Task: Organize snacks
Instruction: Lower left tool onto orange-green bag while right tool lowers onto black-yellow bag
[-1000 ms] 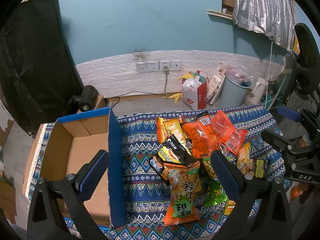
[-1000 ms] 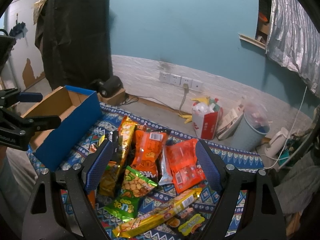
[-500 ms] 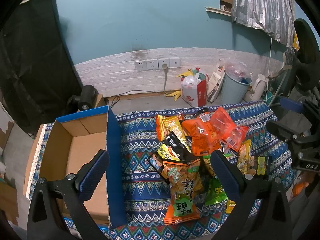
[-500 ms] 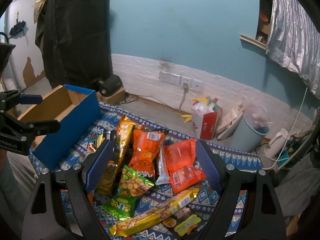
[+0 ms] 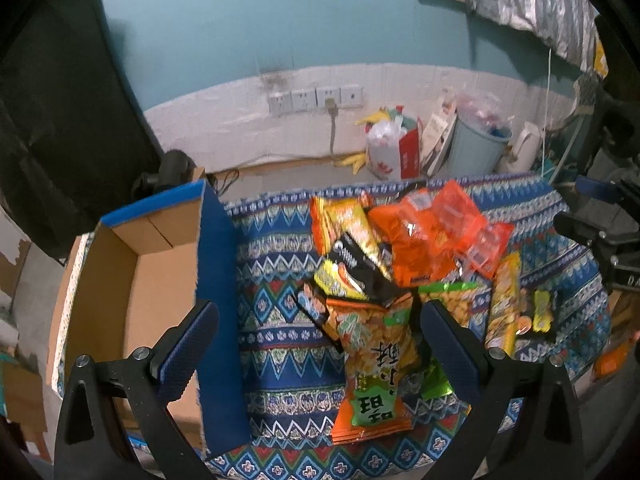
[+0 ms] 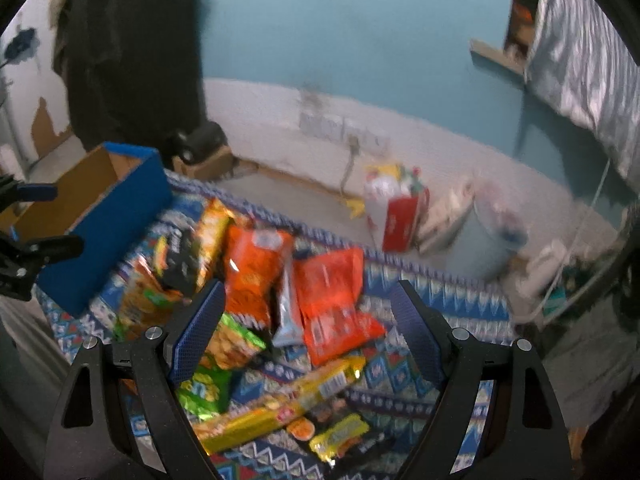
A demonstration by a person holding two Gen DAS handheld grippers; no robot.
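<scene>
Left gripper (image 5: 318, 340): blue-padded fingers (image 5: 188, 350) were spread wide and held nothing, poised above the patterned blue cloth (image 5: 276, 280); the right-hand pad stood over the near edge of the snack pile. Between the pads lay an orange-and-green snack bag (image 5: 372, 364) printed with Chinese characters, partly overlapped by a black-and-yellow packet (image 5: 352, 268). Right gripper (image 6: 310, 336): fingers (image 6: 198, 336) likewise were wide apart and empty, framing two orange bags (image 6: 332, 300) and a silvery pouch (image 6: 289, 312); a long yellow pack (image 6: 280, 408) and a green peanut bag (image 6: 232, 342) lay nearer the camera. This view was motion-blurred. Farther out, the open blue cardboard box (image 5: 216, 264) sat on the cloth to the left of the pile, its interior showing bare cardboard. A light blue bin (image 5: 476, 148) and wall sockets (image 5: 316, 98) stood beyond the cloth.
</scene>
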